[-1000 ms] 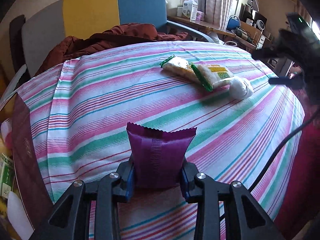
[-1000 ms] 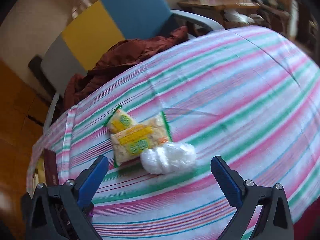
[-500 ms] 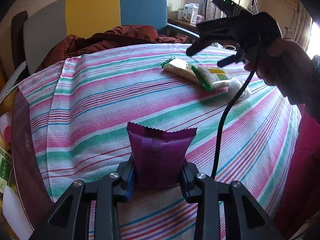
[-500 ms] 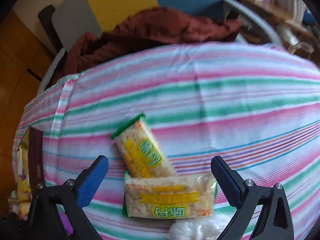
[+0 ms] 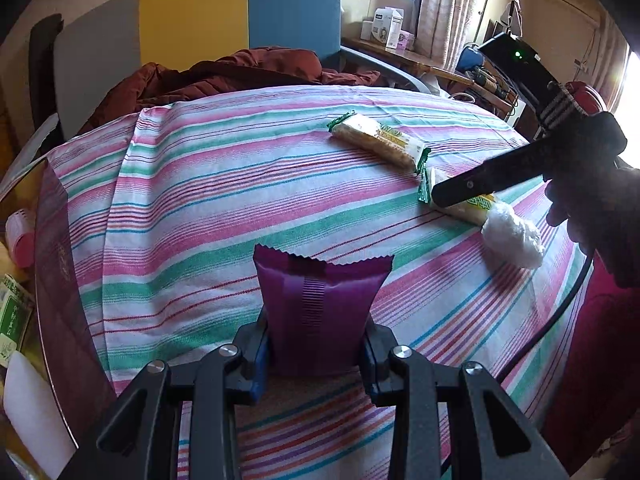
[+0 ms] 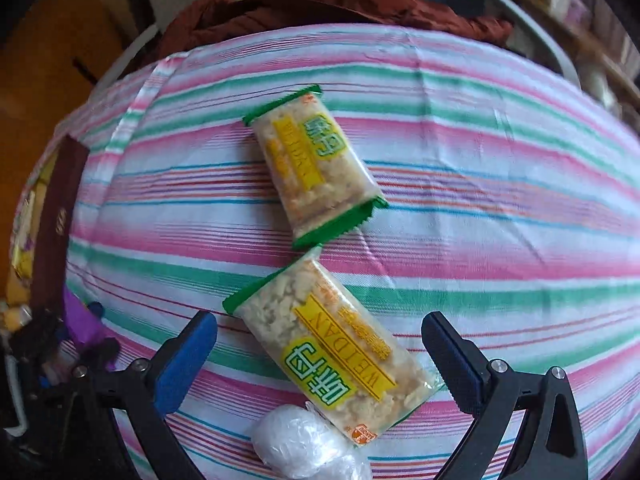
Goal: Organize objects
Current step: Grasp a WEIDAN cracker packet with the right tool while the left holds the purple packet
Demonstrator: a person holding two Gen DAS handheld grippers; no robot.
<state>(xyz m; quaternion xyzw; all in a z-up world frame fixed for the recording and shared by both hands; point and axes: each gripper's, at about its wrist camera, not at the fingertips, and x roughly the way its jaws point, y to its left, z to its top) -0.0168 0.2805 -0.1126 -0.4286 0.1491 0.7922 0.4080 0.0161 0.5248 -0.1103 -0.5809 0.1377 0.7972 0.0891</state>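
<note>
Left gripper (image 5: 316, 354): jaws clamped on a purple snack packet (image 5: 318, 306), held upright by its lower part, crimped top edge uppermost, above the striped tablecloth (image 5: 192, 200).

Right gripper (image 6: 320, 360): jaws wide apart, blue pads on either side of the nearer rice-cracker packet (image 6: 332, 354), touching nothing. From the left wrist view one dark finger (image 5: 492, 180) of it crosses over that packet; whether it hovers or rests on the wrapper is hard to judge from this angle.

The nearer packet lies diagonally on the cloth. A second rice-cracker packet (image 6: 314, 164), green-ended like the first, lies just beyond it, their ends nearly touching. A white crinkled plastic-wrapped lump (image 6: 304, 446) sits against the nearer packet's close end.

Behind the table: a grey, yellow and blue chair (image 5: 208, 24) with a rust-red jacket (image 5: 240, 76) heaped on its seat.
</note>
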